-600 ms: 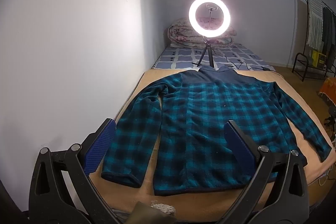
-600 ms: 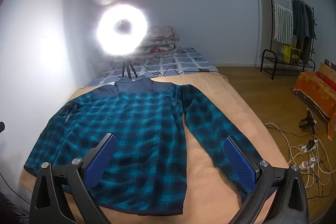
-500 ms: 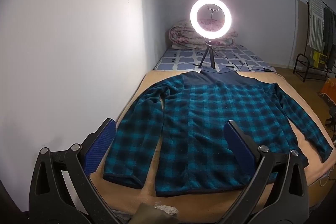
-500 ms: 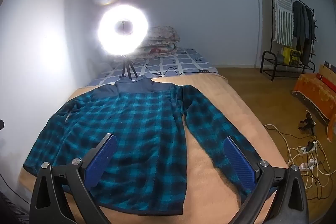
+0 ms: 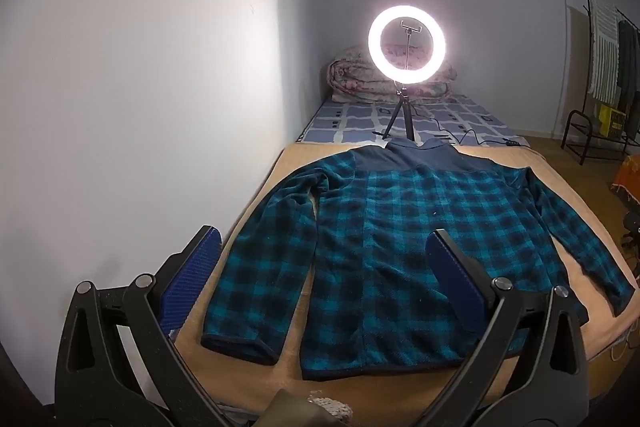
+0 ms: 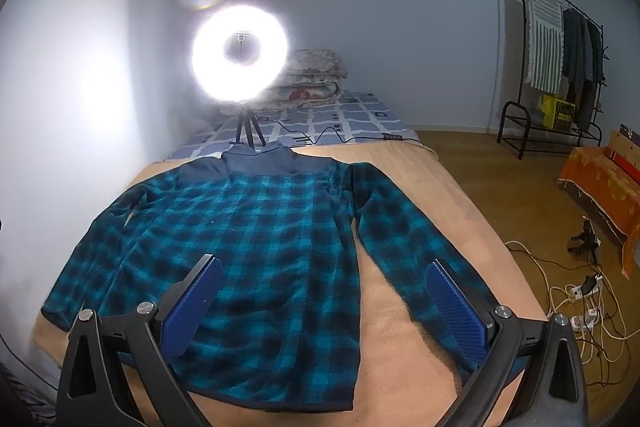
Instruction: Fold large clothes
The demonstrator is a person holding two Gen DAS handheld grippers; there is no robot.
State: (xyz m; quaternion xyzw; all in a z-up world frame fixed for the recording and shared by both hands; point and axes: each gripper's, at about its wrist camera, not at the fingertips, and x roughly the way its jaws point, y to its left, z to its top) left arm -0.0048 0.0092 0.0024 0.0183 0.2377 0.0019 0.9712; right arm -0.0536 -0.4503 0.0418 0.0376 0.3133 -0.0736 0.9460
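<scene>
A teal and black plaid fleece jacket point(image 5: 400, 235) with a navy yoke and collar lies flat on a tan blanket point(image 5: 508, 159), sleeves spread down each side; it also shows in the right wrist view point(image 6: 256, 239). My left gripper point(image 5: 320, 247) is open and empty, held above the jacket's hem and left sleeve. My right gripper point(image 6: 324, 271) is open and empty, held above the hem between the body and the right sleeve point(image 6: 404, 247).
A lit ring light on a tripod point(image 5: 406, 45) stands behind the collar, with folded quilts point(image 5: 360, 83) beyond. A wall point(image 5: 140, 87) runs along the left. A clothes rack point(image 6: 560, 67), orange cloth point(image 6: 604, 179) and floor cables point(image 6: 580, 291) are at right.
Both grippers have shifted only slightly; the left wrist view has tilted a bit downward. The jacket has not moved and both grippers stay open.
</scene>
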